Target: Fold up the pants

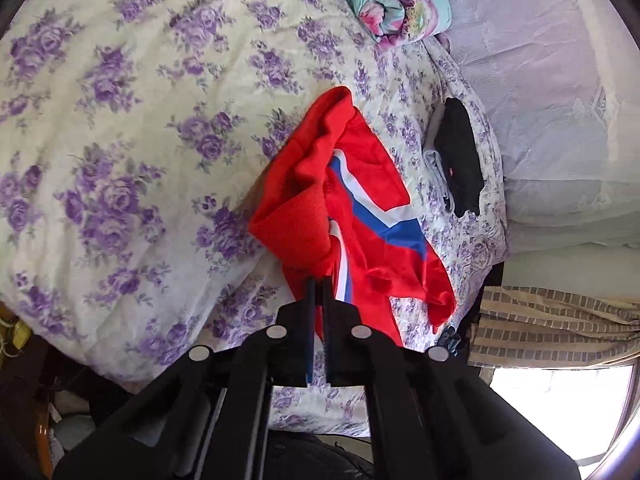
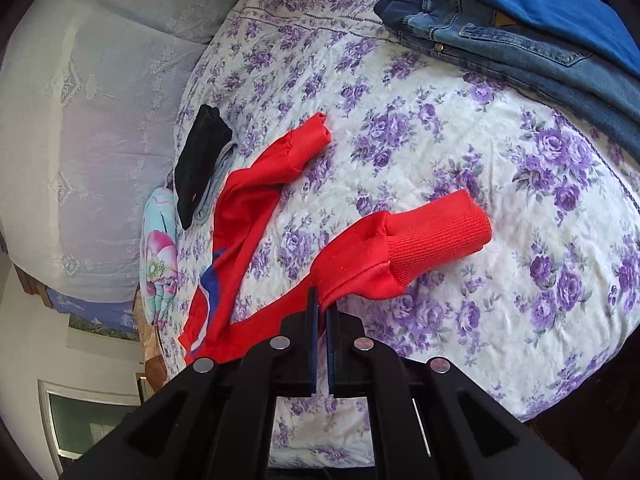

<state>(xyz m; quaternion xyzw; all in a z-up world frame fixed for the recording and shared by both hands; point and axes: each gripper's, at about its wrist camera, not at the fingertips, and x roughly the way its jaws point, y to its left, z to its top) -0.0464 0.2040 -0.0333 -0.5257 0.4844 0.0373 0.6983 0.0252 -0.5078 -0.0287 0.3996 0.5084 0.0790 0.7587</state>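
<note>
On the bed (image 2: 400, 168) with the purple-flowered cover, your red track pants (image 1: 344, 208) lie crumpled near the pillow end, and both tongs are pinched tight on them: the left tongs (image 1: 319, 280) on red cloth beside the blue-and-white stripe, the right tongs (image 2: 322, 292) just behind a ribbed ankle cuff (image 2: 436, 236). They look light, soft and floppy, so expect sagging and twisting. I would hold seams or cuffs, where the thicker cloth should slip less.

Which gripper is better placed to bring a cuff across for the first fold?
Probably right: the right gripper pinches the red pants just behind a ribbed cuff. The left gripper holds bunched cloth.
</note>
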